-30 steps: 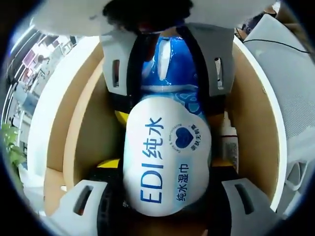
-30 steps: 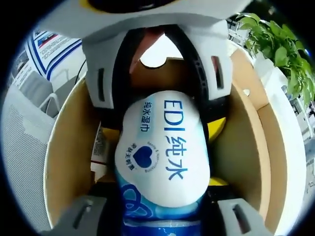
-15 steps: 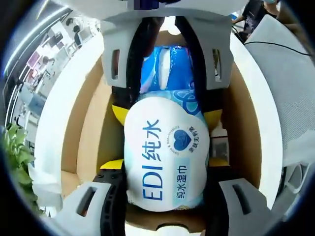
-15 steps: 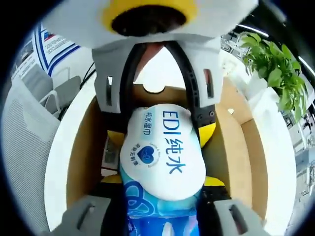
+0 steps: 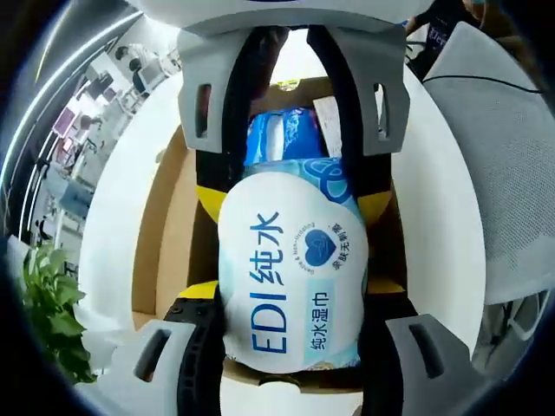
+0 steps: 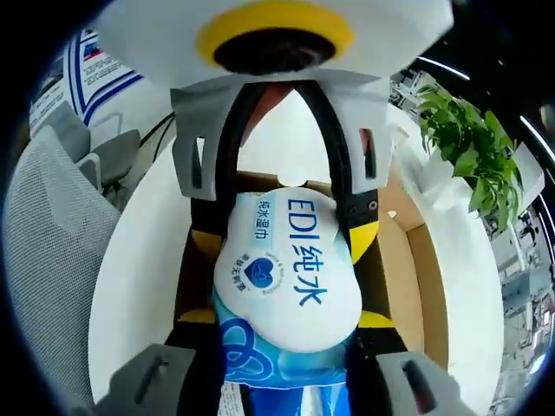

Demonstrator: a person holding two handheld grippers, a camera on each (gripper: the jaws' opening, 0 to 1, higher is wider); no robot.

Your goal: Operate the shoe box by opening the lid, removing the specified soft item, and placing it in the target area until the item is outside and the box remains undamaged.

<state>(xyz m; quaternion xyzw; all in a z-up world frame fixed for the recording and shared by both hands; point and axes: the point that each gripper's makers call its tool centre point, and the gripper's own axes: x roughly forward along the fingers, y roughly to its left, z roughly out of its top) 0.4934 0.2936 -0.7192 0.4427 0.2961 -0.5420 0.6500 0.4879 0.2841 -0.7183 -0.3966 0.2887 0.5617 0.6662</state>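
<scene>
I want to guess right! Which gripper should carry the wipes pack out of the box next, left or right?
Neither clearly: both together. The left gripper and the right gripper each clamp one end of the wipes pack above the open shoe box.

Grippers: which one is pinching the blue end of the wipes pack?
The right gripper: its jaws clamp the blue end of the pack, while the left gripper clamps the white end with the big letters.

i see the wipes pack point(image 5: 290, 286) as glossy plastic film, wrinkled and shiny at its blue end. the shoe box point(image 5: 169, 217) looks like matt brown cardboard inside, white outside. my left tool point(image 5: 293, 381) has matt grey plastic jaws with yellow pads; the worktop point(image 6: 139, 269) is smooth white.
</scene>
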